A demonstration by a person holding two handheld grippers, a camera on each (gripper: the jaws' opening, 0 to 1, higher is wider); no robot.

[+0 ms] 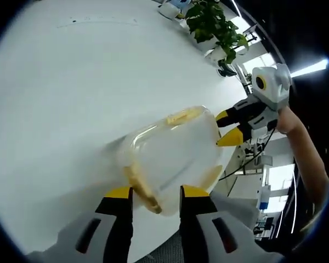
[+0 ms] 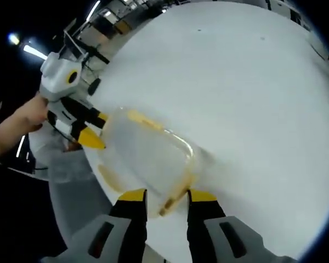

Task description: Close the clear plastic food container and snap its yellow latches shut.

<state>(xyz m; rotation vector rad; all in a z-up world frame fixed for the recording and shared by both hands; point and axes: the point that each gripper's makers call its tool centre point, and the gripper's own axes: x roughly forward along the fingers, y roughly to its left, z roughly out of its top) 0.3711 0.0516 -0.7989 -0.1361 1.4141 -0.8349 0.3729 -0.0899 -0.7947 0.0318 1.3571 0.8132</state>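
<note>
Clear plastic food container [image 1: 172, 156] with yellow latches [image 1: 183, 115] sits at white bench [image 1: 71, 82] edge | left tool [image 1: 153, 198], right tool [image 2: 165, 197] — both parted, empty, flanking end latches | advice: press latches squarely inward — brace opposite ends.

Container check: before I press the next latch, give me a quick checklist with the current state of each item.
1. Lid seated on the clear plastic container: cannot tell; the lid looks on, but the seam is blurred.
2. Left gripper lined up: ok; its open jaws straddle the yellow latch on the near end.
3. Right gripper lined up: ok; its open jaws straddle the opposite end latch.
4. Latches snapped shut: cannot tell; too blurred.
5. Container supported: ok; it rests on the white table, near the edge.
6. Path free: ok; the potted plant stands well away.
</note>
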